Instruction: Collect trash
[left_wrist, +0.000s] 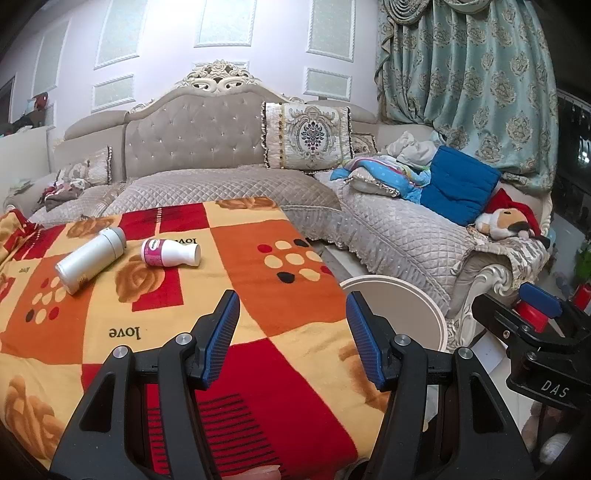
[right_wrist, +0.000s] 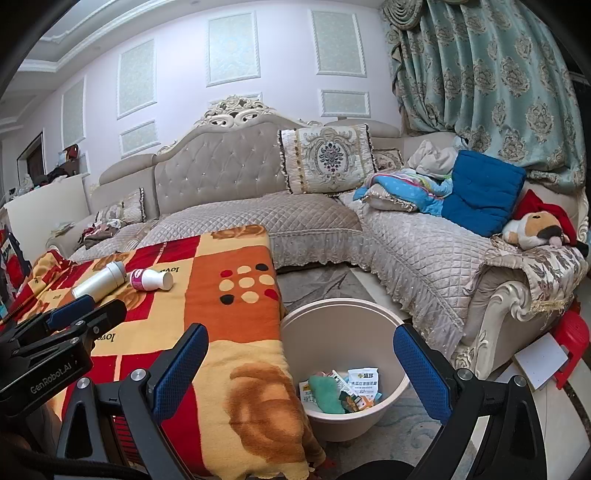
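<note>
A white bottle (left_wrist: 90, 259) and a smaller white bottle with a pink label (left_wrist: 170, 252) lie on their sides on the red, orange and yellow blanket (left_wrist: 236, 266) over the table. They also show in the right wrist view, the white bottle (right_wrist: 99, 283) and the pink-label bottle (right_wrist: 151, 279). A beige trash bin (right_wrist: 291, 332) stands on the floor right of the table, with several wrappers inside (right_wrist: 341, 389); its rim shows in the left wrist view (left_wrist: 406, 295). My left gripper (left_wrist: 291, 321) is open and empty above the blanket. My right gripper (right_wrist: 299, 363) is open and empty above the bin.
A grey quilted corner sofa (right_wrist: 332, 221) runs behind the table and along the right, with cushions, a blue pillow (right_wrist: 480, 192) and a plush toy (right_wrist: 535, 225). A red stool (right_wrist: 572, 332) stands by the sofa arm. A teal curtain (right_wrist: 498, 92) hangs at the right.
</note>
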